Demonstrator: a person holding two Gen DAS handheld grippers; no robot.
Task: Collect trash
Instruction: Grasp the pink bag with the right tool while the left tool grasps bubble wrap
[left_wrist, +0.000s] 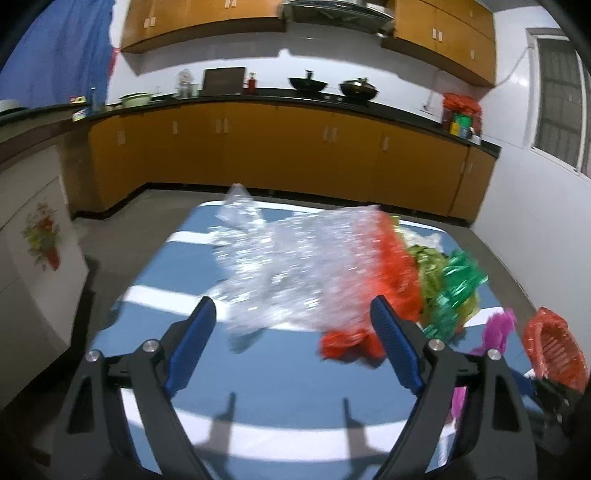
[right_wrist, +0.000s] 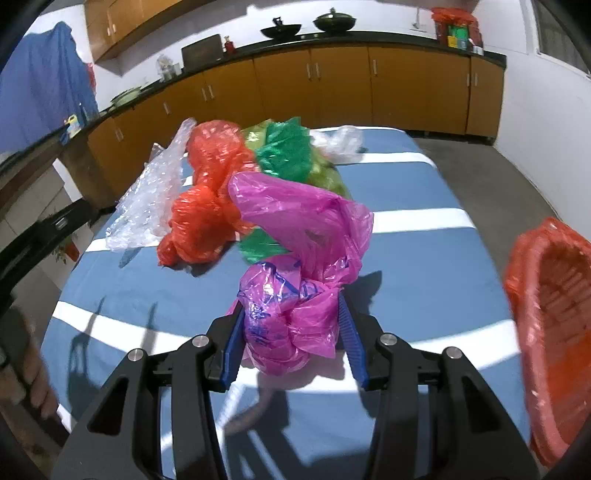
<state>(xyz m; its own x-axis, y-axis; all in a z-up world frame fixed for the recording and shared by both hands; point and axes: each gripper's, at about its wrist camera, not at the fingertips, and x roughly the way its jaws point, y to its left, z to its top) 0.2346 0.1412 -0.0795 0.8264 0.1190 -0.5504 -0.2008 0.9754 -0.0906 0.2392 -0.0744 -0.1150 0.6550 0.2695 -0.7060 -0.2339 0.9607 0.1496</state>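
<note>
A pile of crumpled plastic bags lies on a blue-and-white striped table (right_wrist: 424, 258). In the right wrist view my right gripper (right_wrist: 291, 310) is shut on a magenta bag (right_wrist: 295, 236) held above the table. Behind it lie a red bag (right_wrist: 207, 192), a green bag (right_wrist: 284, 151) and a clear bag (right_wrist: 147, 199). In the left wrist view my left gripper (left_wrist: 295, 314) is open, just short of the clear bag (left_wrist: 280, 266), with the red bag (left_wrist: 388, 258) and green bag (left_wrist: 458, 284) to the right.
An orange basket lined with red plastic (right_wrist: 554, 295) stands at the table's right edge; it also shows in the left wrist view (left_wrist: 554, 347). Orange kitchen cabinets (left_wrist: 280, 147) run along the far wall. A white cabinet (left_wrist: 33, 240) stands left of the table.
</note>
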